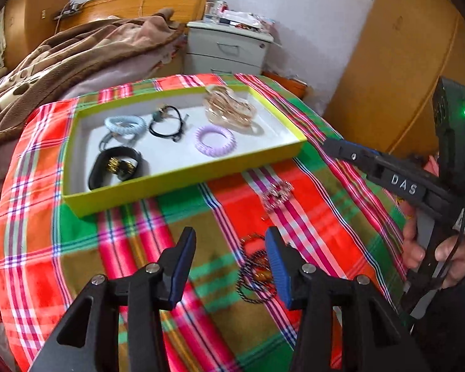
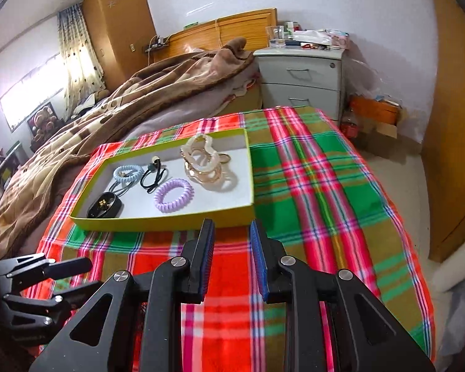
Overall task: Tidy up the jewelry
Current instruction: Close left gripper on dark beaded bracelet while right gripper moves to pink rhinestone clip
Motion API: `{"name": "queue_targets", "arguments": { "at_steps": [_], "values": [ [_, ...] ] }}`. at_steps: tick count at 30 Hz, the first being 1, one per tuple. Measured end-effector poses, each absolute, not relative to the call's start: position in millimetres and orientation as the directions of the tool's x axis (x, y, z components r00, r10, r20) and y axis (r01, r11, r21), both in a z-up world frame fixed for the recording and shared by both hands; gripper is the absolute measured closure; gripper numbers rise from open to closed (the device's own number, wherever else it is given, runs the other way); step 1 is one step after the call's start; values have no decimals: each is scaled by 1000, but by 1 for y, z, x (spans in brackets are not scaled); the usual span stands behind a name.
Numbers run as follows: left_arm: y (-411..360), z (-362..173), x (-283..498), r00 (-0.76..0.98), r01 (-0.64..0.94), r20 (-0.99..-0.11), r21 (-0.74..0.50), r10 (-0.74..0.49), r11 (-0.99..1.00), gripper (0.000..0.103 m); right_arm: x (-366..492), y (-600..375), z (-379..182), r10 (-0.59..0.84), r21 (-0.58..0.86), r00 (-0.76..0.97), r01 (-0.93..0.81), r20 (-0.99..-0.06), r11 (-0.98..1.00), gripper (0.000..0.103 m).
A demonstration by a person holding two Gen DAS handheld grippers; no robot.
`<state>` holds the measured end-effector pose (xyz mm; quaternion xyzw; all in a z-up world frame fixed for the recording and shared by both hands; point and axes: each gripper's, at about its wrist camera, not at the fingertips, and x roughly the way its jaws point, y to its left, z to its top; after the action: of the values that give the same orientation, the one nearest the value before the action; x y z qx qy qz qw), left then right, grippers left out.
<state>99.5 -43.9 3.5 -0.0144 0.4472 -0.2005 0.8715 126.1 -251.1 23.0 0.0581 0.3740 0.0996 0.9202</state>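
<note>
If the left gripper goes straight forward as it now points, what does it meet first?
Probably the plaid cloth between its open fingers. The left gripper has the dark beaded necklace by its right finger; depth is unclear.

The left claw (image 1: 229, 232) gapes empty above a dark beaded bracelet (image 1: 254, 271) on the plaid-clothed counter (image 1: 325, 210), near a yellow-green tray (image 1: 183, 179).

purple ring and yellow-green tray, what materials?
Purple ring: looks like glossy plastic coil, going by its ribbed spiral turns and soft sheen; could be rubbery. Yellow-green tray: probably matte cardboard, with thin straight walls, sharp folded corners and a white inside.
</note>
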Motion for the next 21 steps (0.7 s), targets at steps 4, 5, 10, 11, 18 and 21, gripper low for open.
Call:
{"name": "queue_targets", "arguments": {
  "at_steps": [4,5,10,11,18,21],
  "values": [
    [-55,0,92,505,361,-780,-199,-370,911,54,117,-263,24,213,188,711,-115,-670,975,78],
    [-57,-2,91,498,368,-783,-200,-374,908,53,114,-266,23,210,190,713,-109,-669,976,78],
    [-73,-9,84,488,388,-797,-167,-356,906,53,102,-279,19,208,216,719,-82,-663,973,78],
    [-76,-9,82,489,394,-799,-157,-351,906,53,102,-280,19,207,217,719,-80,-663,973,78],
    [-99,-18,76,488,428,-819,-76,-301,901,53,95,-286,17,216,233,722,-77,-658,969,78],
    [-107,-15,73,535,426,-807,2,-250,904,53,93,-288,16,219,238,721,-78,-657,968,78]
  ]
}}
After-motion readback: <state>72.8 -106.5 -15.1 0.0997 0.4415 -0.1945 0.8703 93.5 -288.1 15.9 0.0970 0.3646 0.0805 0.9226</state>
